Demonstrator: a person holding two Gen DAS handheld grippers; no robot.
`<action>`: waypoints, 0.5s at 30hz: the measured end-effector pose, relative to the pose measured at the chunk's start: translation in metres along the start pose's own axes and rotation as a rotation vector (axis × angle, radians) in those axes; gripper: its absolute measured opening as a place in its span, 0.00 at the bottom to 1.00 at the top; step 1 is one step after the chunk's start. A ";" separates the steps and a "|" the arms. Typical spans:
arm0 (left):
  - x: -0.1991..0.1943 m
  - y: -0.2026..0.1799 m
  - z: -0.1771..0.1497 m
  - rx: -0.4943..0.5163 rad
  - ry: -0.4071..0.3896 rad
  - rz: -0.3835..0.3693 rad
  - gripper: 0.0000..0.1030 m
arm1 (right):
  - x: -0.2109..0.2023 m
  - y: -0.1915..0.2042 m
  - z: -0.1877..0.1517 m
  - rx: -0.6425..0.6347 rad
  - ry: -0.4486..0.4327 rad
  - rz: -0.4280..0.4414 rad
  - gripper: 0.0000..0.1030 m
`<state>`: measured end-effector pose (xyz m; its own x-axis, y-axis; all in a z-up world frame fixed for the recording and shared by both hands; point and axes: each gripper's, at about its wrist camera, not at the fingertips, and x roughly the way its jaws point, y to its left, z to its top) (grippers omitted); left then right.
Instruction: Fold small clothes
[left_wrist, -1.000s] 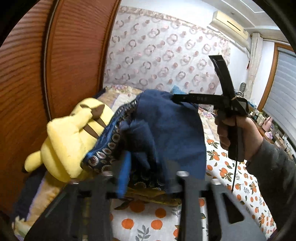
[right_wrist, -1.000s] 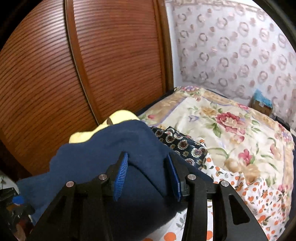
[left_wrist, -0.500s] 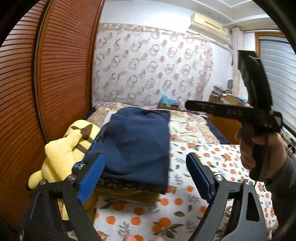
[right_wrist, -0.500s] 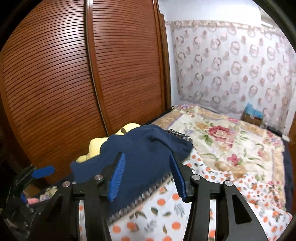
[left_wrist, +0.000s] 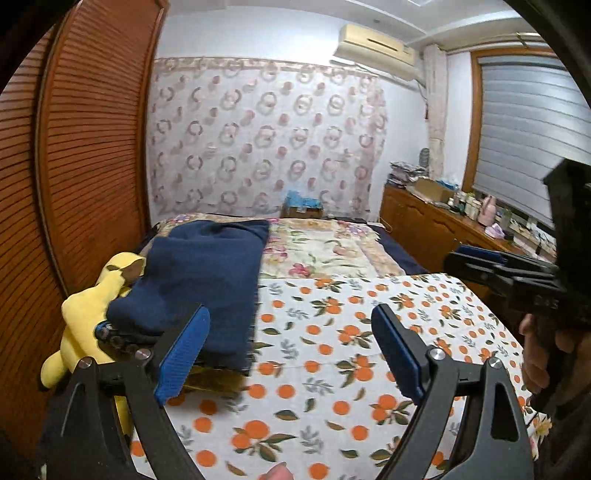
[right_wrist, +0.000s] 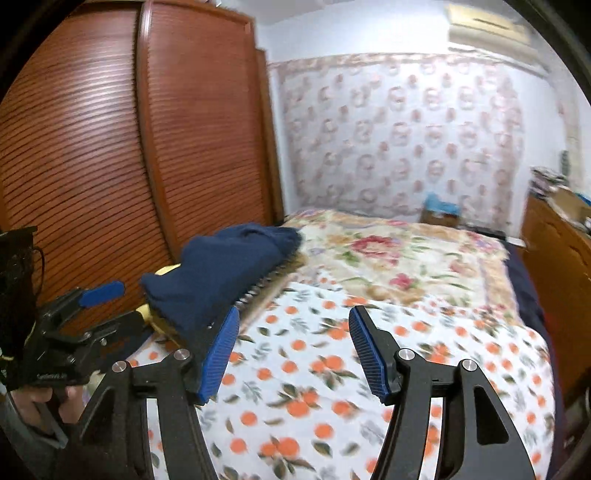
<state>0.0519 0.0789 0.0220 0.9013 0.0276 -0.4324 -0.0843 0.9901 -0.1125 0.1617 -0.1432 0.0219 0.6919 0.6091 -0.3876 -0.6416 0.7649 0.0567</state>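
Note:
A folded navy garment (left_wrist: 207, 273) lies on top of a pile at the bed's left side, also in the right wrist view (right_wrist: 225, 273). A patterned dark cloth edge (left_wrist: 114, 336) shows beneath it. My left gripper (left_wrist: 291, 354) is open and empty, held back from the pile. My right gripper (right_wrist: 293, 354) is open and empty above the orange-print sheet (right_wrist: 332, 387). The right gripper shows at the right of the left wrist view (left_wrist: 476, 258), the left gripper at the left of the right wrist view (right_wrist: 92, 299).
A yellow plush toy (left_wrist: 88, 314) lies against the pile by the wooden wardrobe doors (left_wrist: 74, 166). A floral quilt (left_wrist: 325, 247) covers the far bed. A wooden cabinet (left_wrist: 436, 225) with clutter stands at right under the window.
Both grippers let go of the navy garment, opened, and drew back. The garment now lies folded on the pile.

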 end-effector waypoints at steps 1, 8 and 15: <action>0.000 -0.006 0.001 0.009 -0.002 0.000 0.87 | -0.013 -0.002 -0.004 0.011 -0.014 -0.026 0.62; -0.014 -0.050 0.014 0.053 -0.036 -0.018 0.87 | -0.080 -0.002 -0.016 0.037 -0.068 -0.149 0.62; -0.027 -0.075 0.025 0.070 -0.059 -0.026 0.87 | -0.118 0.024 -0.026 0.057 -0.110 -0.227 0.73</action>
<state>0.0439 0.0072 0.0643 0.9264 0.0074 -0.3764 -0.0322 0.9977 -0.0595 0.0559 -0.2025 0.0447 0.8499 0.4370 -0.2944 -0.4481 0.8934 0.0324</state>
